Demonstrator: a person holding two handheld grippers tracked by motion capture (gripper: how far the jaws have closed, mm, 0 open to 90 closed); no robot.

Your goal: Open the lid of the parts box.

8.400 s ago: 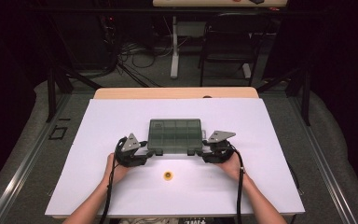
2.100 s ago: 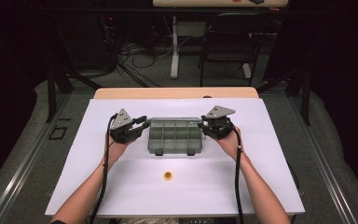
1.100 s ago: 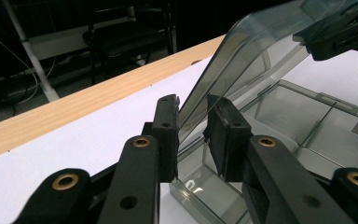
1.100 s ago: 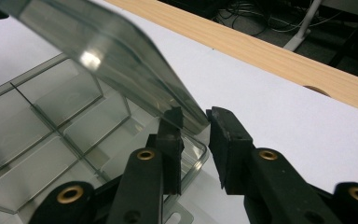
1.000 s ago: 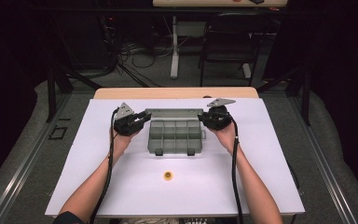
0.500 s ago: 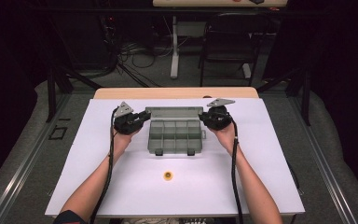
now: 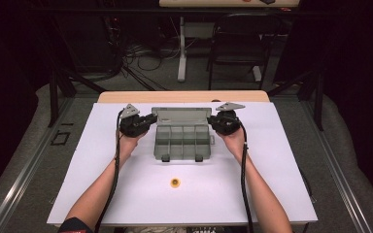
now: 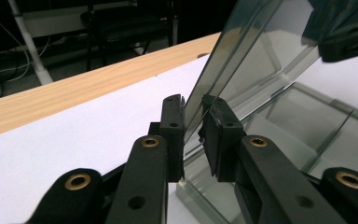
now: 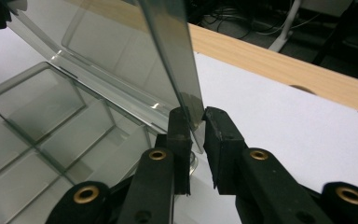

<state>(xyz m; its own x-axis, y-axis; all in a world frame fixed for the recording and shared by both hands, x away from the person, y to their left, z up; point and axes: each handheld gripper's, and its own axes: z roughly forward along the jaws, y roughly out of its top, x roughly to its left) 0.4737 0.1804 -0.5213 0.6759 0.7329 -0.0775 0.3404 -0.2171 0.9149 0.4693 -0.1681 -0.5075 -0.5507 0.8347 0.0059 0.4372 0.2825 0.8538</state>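
A clear grey compartment box point(image 7: 182, 143) lies in the middle of the white sheet with its lid point(image 7: 182, 115) raised at the far side. My left gripper point(image 7: 150, 119) is shut on the lid's left edge. In the left gripper view its pads point(image 8: 172, 133) pinch the thin lid point(image 8: 251, 60), which stands tilted. My right gripper point(image 7: 212, 121) is shut on the lid's right edge. The right gripper view has the lid point(image 9: 121, 42) rising from between that gripper's jaws point(image 9: 196, 130), which closed a little further within the last second. Empty compartments point(image 9: 51, 126) lie below the lid.
A small yellow round piece point(image 7: 175, 182) lies on the white sheet point(image 7: 272, 184) nearer the person than the box. The wooden table edge point(image 7: 182, 96) runs behind the sheet. A chair point(image 7: 238, 39) and cables stand beyond the table.
The box was shut at first, with both grippers at its sides. Both grippers have moved toward the far end, and the lid now stands raised. Over the last second nothing visibly moved.
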